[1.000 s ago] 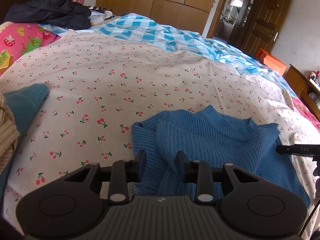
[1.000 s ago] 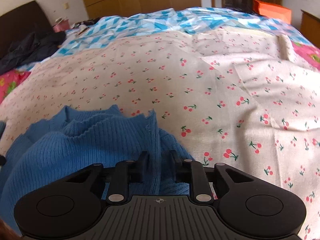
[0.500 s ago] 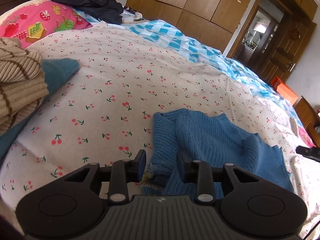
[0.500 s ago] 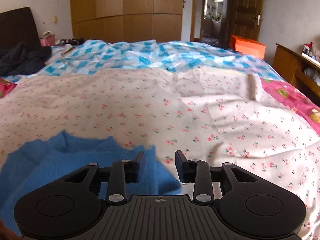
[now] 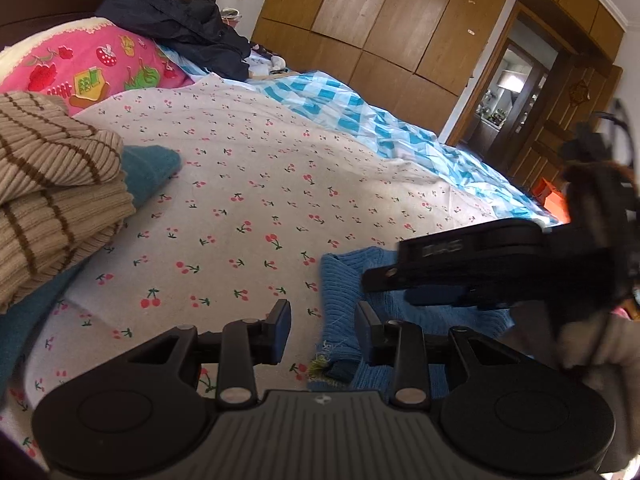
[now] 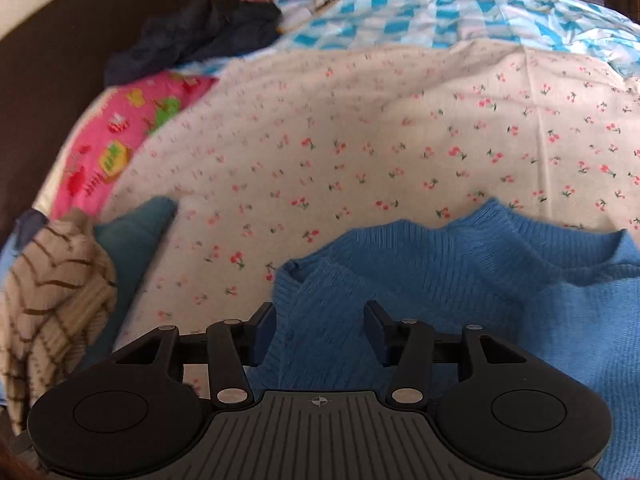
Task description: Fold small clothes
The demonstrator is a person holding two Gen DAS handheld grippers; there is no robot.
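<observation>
A blue ribbed knit sweater point(image 6: 460, 280) lies folded on the cherry-print bedspread point(image 6: 360, 128). It shows in the left wrist view point(image 5: 340, 292) as a folded edge at lower centre. My left gripper point(image 5: 322, 320) is open and empty, over the sweater's left edge. My right gripper point(image 6: 320, 320) is open and empty, its fingers above the sweater's left part. The right gripper's body point(image 5: 500, 264) crosses the right of the left wrist view, above the sweater.
A stack of folded clothes, a beige striped knit point(image 5: 52, 184) on a teal garment point(image 5: 148, 168), lies at the left. A pink pillow point(image 5: 96, 68), dark clothes point(image 5: 184, 32) and a blue checked quilt point(image 5: 360, 116) lie beyond. Wardrobe and door stand behind.
Both grippers have let go of the sweater and opened. The right gripper swung left over the sweater and into the left wrist view. The left gripper turned further left.
</observation>
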